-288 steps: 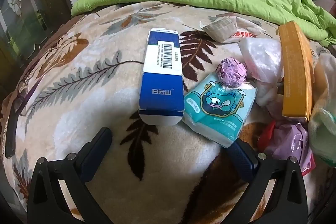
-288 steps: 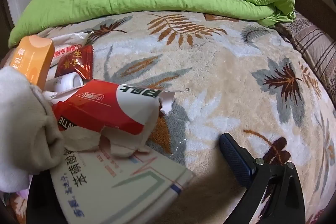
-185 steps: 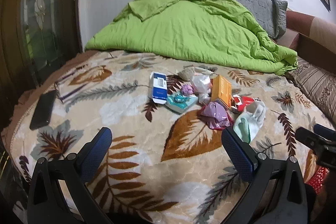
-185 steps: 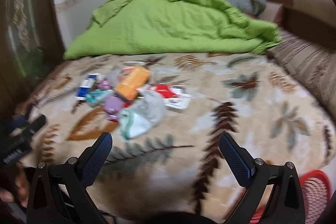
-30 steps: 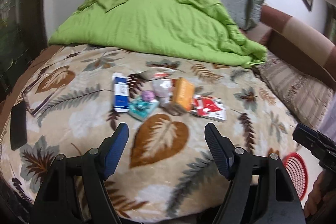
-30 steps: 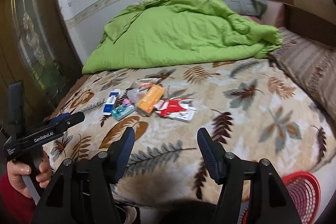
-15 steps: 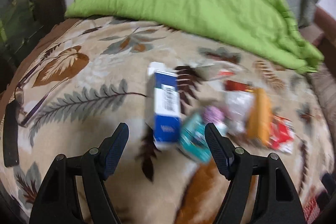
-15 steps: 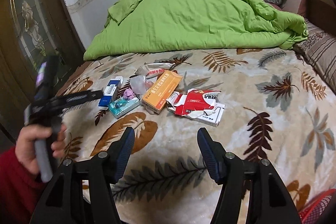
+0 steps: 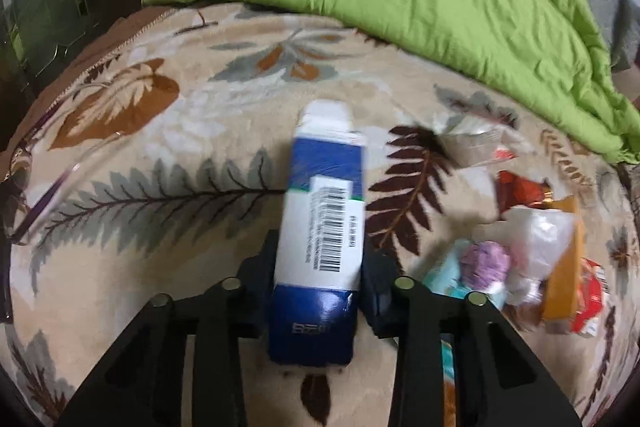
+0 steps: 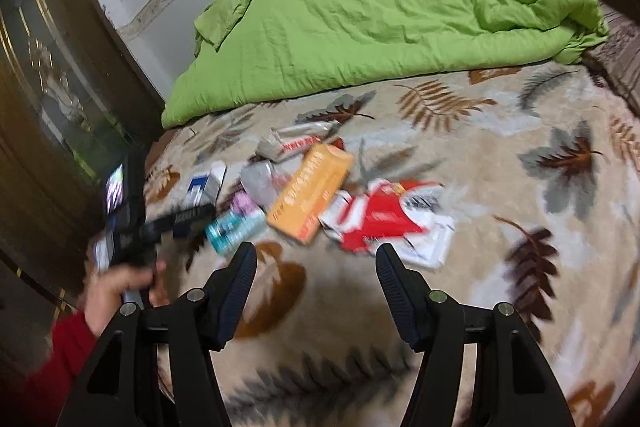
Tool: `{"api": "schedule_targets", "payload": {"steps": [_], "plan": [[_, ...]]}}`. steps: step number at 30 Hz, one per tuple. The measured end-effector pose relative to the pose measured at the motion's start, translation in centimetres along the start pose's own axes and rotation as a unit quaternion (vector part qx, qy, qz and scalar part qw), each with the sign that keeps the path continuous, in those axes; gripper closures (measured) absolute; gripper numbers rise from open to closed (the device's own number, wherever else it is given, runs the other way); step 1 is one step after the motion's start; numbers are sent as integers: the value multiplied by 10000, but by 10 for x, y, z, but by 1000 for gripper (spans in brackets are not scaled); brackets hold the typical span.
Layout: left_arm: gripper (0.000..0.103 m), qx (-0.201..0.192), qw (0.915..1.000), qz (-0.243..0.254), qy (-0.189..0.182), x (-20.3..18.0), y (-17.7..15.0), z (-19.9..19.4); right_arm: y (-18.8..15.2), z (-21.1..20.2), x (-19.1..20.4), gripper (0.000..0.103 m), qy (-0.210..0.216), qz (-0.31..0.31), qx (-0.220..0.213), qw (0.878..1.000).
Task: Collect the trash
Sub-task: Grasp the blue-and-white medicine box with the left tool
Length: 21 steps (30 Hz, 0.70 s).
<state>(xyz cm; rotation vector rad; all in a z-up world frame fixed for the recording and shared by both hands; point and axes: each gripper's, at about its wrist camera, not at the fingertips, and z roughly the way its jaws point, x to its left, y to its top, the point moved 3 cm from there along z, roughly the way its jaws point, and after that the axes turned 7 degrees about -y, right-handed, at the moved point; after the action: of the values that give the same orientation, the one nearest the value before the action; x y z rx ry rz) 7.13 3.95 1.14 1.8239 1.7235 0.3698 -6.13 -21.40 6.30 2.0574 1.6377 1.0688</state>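
Note:
My left gripper (image 9: 320,267) is shut on the blue and white carton box (image 9: 320,227), gripping it by its long sides on the leaf-patterned blanket (image 9: 160,195). The box also shows in the right wrist view (image 10: 204,187), with the left gripper (image 10: 188,215) reaching to it. My right gripper (image 10: 316,259) is open and empty, above the blanket in front of the trash pile. The pile holds an orange box (image 10: 310,191), a torn red and white carton (image 10: 384,215), a teal tissue pack (image 10: 234,225), a purple wad (image 9: 484,263) and clear plastic (image 9: 540,239).
A green duvet (image 10: 380,7) lies at the back of the bed. A dark wooden cabinet with glass (image 10: 48,99) stands at the left. A white snack wrapper (image 10: 296,139) and a red sachet (image 9: 520,187) lie behind the pile. Glasses (image 9: 36,187) lie at the blanket's left edge.
My left gripper moved in low over the blanket and closed on the blue and white box. My right gripper moved closer to the pile and stayed open.

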Motion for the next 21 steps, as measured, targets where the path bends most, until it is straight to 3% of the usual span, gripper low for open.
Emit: {"api": "schedule_targets", "payload": {"steps": [6, 13, 16, 17, 18, 21], "plan": [[69, -325, 9988, 178, -329, -13, -17, -41, 32, 60, 6, 35, 7, 210, 434, 9988], [69, -322, 9987, 163, -361, -12, -21, -40, 48, 114, 14, 35, -385, 63, 857, 9956], [69, -265, 9990, 92, -342, -8, -22, -34, 42, 125, 21, 35, -473, -60, 948, 9944], [69, -263, 9990, 110, -335, -8, -23, -34, 40, 125, 24, 43, -575, -148, 926, 9939], [69, -277, 9990, 152, -315, -9, -23, -34, 38, 123, 25, 43, -632, -204, 878, 9939], [69, -344, 9987, 228, -299, -11, -23, -37, 31, 108, 25, 45, -515, -181, 686, 9961]]}}
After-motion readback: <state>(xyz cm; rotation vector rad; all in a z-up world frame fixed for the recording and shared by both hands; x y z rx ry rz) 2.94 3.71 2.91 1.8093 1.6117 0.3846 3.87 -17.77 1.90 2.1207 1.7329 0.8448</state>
